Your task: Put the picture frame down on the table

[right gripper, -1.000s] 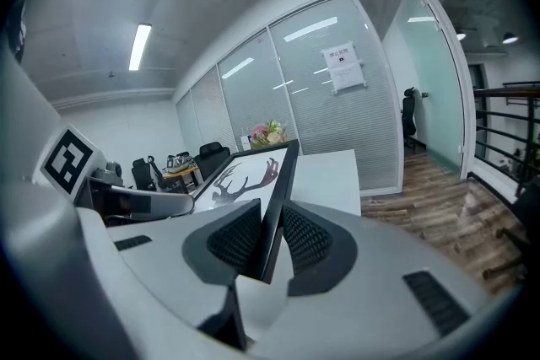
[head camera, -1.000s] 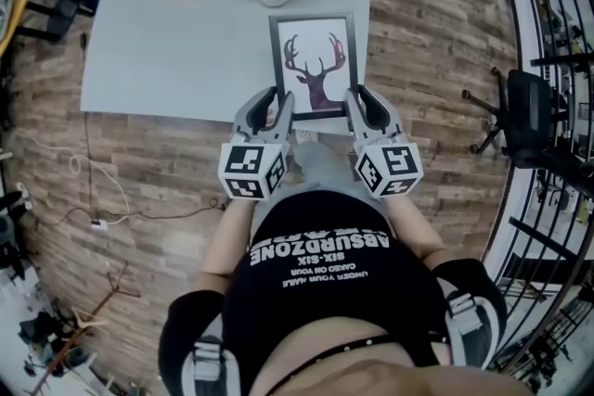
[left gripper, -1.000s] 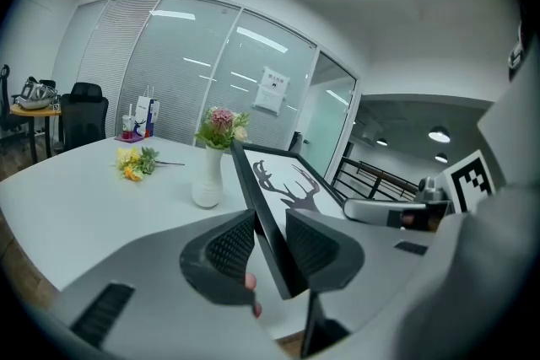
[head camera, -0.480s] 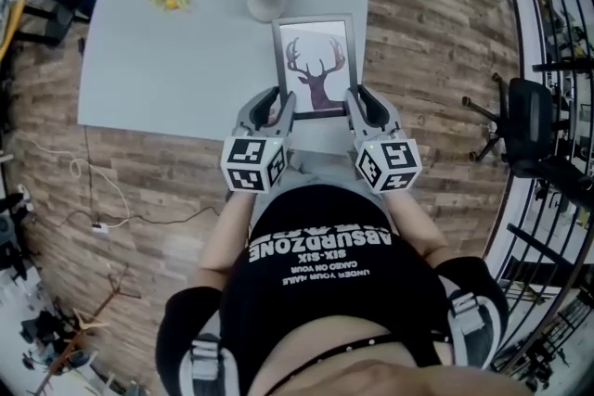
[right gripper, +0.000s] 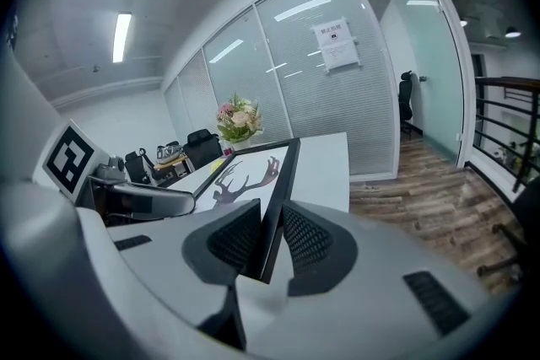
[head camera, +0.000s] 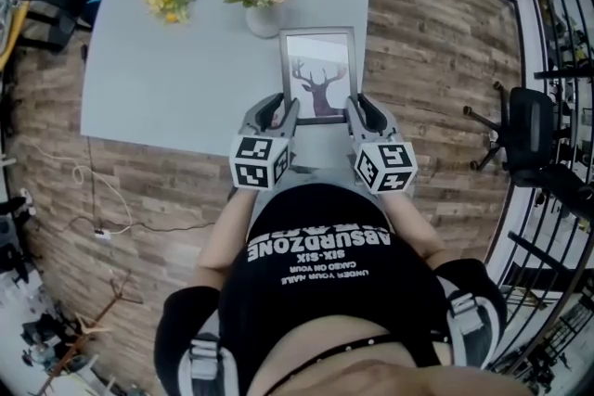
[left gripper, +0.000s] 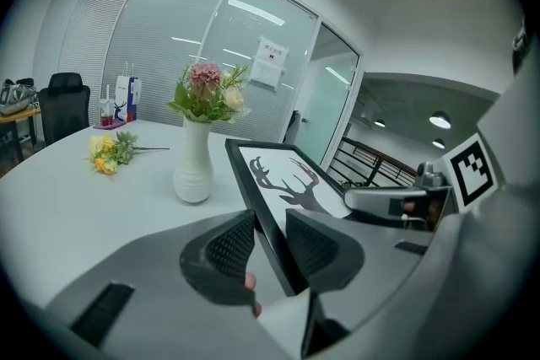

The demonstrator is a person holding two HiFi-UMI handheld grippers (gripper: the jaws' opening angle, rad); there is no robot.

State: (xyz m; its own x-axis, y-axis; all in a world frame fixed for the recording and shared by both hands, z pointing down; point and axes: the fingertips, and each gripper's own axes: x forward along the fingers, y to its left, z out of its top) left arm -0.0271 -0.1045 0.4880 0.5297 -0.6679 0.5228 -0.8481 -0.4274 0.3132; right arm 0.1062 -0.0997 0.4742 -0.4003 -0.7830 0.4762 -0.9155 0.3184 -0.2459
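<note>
picture frame held tilted above the near edge of the table, left claw and right claw each clamped on a side rail; judged light, rigid, face likely fragile, rails smooth, so hold by the rails only.
</note>
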